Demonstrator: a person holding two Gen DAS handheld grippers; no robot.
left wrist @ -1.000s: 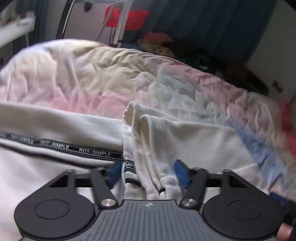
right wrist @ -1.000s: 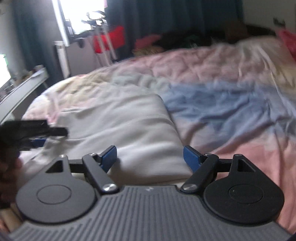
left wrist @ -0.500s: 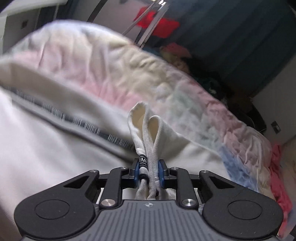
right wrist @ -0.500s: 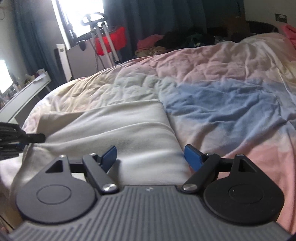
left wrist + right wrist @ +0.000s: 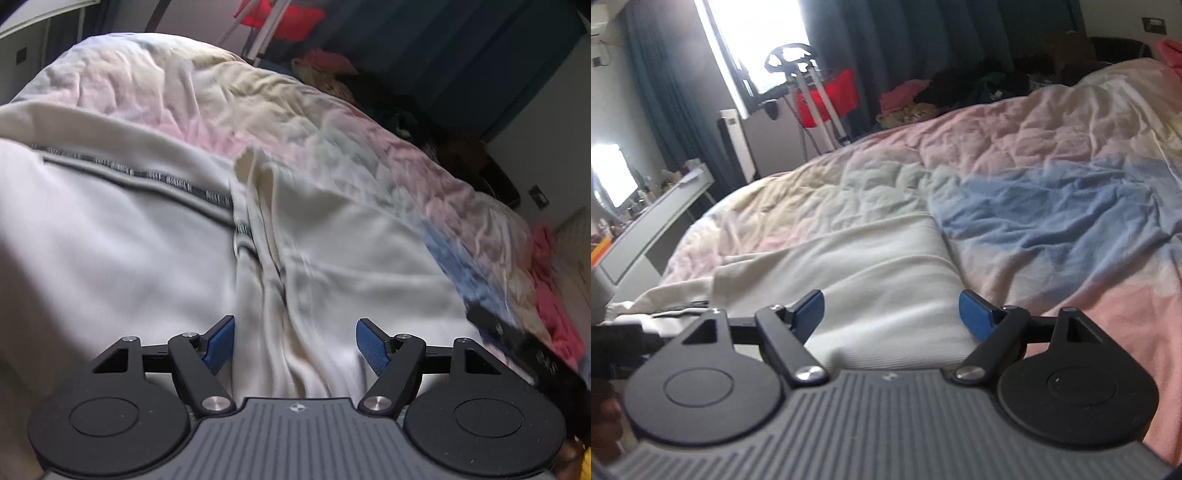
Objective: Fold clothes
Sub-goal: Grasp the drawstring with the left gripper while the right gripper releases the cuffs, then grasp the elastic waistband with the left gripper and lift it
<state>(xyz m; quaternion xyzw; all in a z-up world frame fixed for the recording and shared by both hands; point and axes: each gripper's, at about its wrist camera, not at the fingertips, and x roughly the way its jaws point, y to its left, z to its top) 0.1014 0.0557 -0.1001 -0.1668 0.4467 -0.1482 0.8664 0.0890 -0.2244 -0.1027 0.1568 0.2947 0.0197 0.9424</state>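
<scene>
A cream white garment (image 5: 122,266) with a black lettered band lies on the bed. Its bunched cuff and sleeve fold (image 5: 273,280) run between the blue pads of my left gripper (image 5: 294,345), which is open just above the cloth. In the right wrist view the same garment (image 5: 886,273) lies folded flat. My right gripper (image 5: 892,314) is open and empty over its near edge. The right gripper's black body (image 5: 524,350) shows at the right edge of the left wrist view.
A crumpled pastel quilt (image 5: 1052,192) in pink, blue and yellow covers the bed. A pile of clothes (image 5: 960,92) lies at its far edge. A stand with a red bag (image 5: 827,92) is by the window. A white desk (image 5: 653,221) stands at left.
My left gripper was open, shut on the cuff half a second ago, and has now opened and let it go. The right gripper stayed open and hardly moved.
</scene>
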